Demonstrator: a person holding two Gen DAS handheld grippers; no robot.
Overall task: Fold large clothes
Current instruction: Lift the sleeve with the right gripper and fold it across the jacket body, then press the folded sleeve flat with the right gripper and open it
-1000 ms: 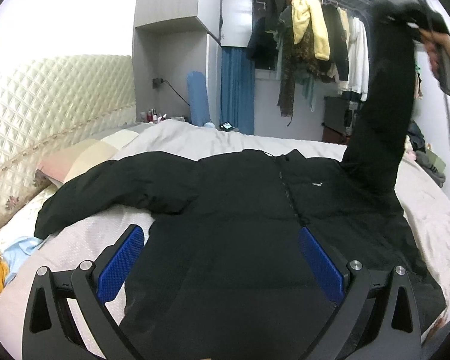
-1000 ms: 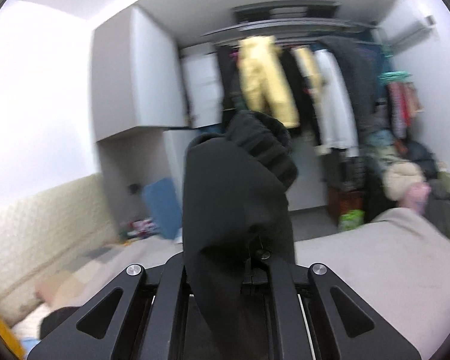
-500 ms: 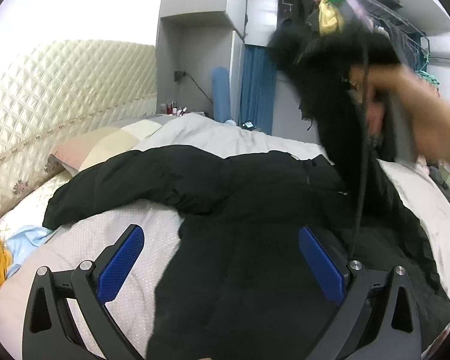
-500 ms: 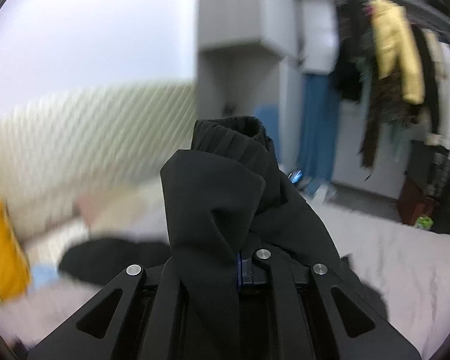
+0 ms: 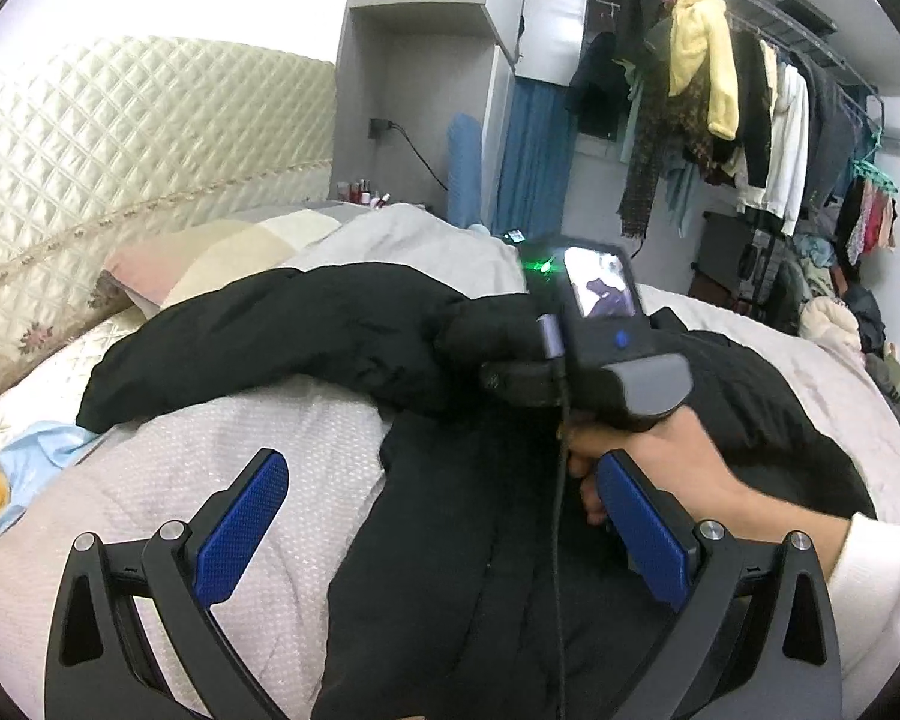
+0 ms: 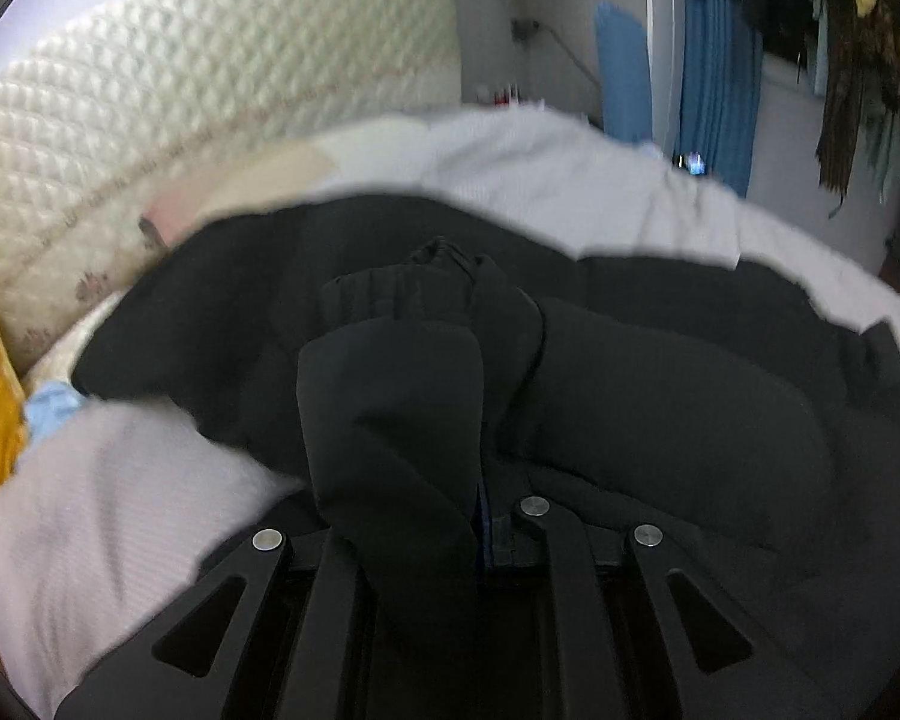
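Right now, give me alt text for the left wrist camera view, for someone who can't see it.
A black puffer jacket lies spread on a bed, and the right gripper, held in a hand, carries one sleeve across the jacket's body. The left gripper hovers open in the foreground. A quilted headboard and clothes rack stand behind.

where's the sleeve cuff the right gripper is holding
In the right wrist view the ribbed cuff sits at centre, pinched in the right gripper, low over the black jacket on the bed, below the quilted headboard.
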